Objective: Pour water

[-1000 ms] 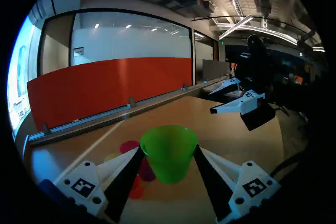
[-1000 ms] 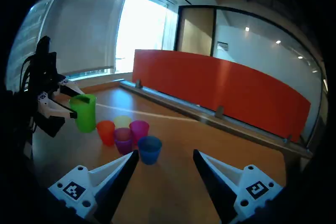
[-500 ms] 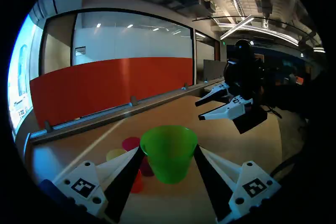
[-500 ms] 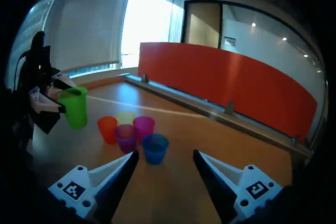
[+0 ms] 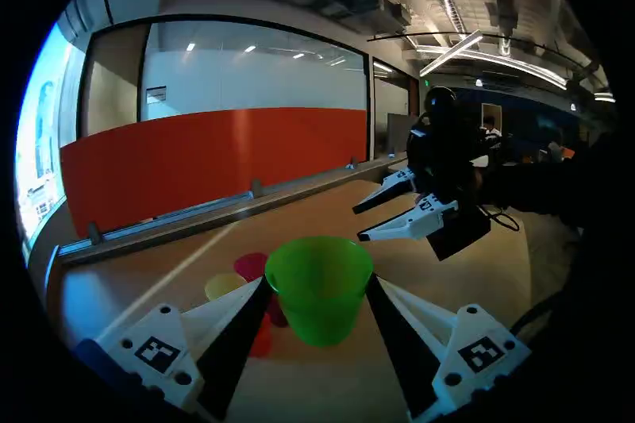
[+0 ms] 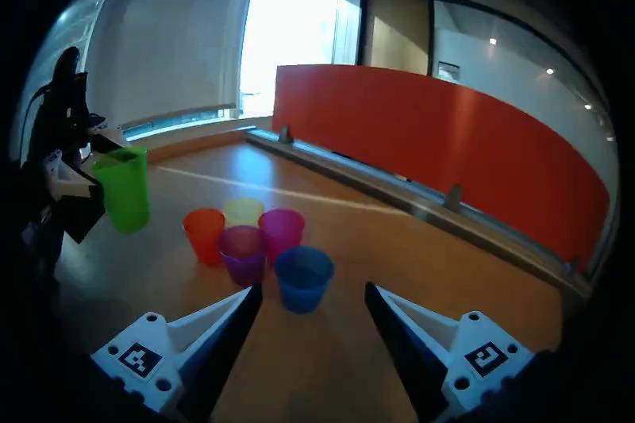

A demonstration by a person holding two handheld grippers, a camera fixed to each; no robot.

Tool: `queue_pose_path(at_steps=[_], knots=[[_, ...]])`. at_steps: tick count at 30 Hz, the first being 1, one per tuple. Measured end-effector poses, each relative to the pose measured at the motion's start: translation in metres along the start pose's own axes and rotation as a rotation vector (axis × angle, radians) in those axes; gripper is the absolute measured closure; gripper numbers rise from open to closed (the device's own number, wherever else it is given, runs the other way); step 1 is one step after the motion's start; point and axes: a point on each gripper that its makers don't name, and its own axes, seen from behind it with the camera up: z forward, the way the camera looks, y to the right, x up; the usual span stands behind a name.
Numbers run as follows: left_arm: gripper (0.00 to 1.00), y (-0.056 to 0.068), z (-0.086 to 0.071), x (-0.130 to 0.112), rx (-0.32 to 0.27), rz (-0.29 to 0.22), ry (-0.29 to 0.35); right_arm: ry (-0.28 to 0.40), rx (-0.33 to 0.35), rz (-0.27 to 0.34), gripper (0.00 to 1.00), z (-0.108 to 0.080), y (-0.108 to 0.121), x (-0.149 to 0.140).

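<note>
A green cup (image 5: pixel 319 288) is held upright between the fingers of my left gripper (image 5: pixel 317 296), which is shut on it above the wooden table (image 5: pixel 444 264). In the right gripper view the same green cup (image 6: pixel 124 189) hangs at the far left. On the table stands a cluster of small cups: orange (image 6: pixel 204 234), yellow (image 6: pixel 243 210), pink (image 6: pixel 281 232), purple (image 6: pixel 242 253) and blue (image 6: pixel 302 278). My right gripper (image 6: pixel 312 313) is open just short of the blue cup, with nothing between its fingers. The left gripper view shows the right gripper (image 5: pixel 379 213) off to the right.
A long orange partition (image 6: pixel 444 137) with a metal rail at its foot runs along the table's far side. Bright windows (image 6: pixel 290 50) lie behind. A person's dark sleeve (image 5: pixel 548 193) reaches in from the right in the left gripper view.
My right gripper has moved closer to the cup cluster, which now looms larger. In the left gripper view it has slid leftward toward the middle. The green cup stays held.
</note>
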Motion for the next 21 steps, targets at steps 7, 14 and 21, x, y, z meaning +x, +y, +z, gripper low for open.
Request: queue_pose_path(at_steps=[7, 14, 21], knots=[[0.15, -0.006, -0.007, -0.004, 0.016, -0.009, -0.002, -0.021, 0.026, 0.002, 0.0, 0.021, -0.005, -0.008], [0.15, -0.01, -0.013, -0.008, 0.028, -0.018, -0.002, -0.049, 0.043, 0.004, 0.0, 0.041, -0.007, -0.02], [0.15, -0.011, -0.017, -0.011, 0.034, -0.027, -0.002, -0.085, 0.048, 0.011, 0.0, 0.059, -0.007, -0.033]])
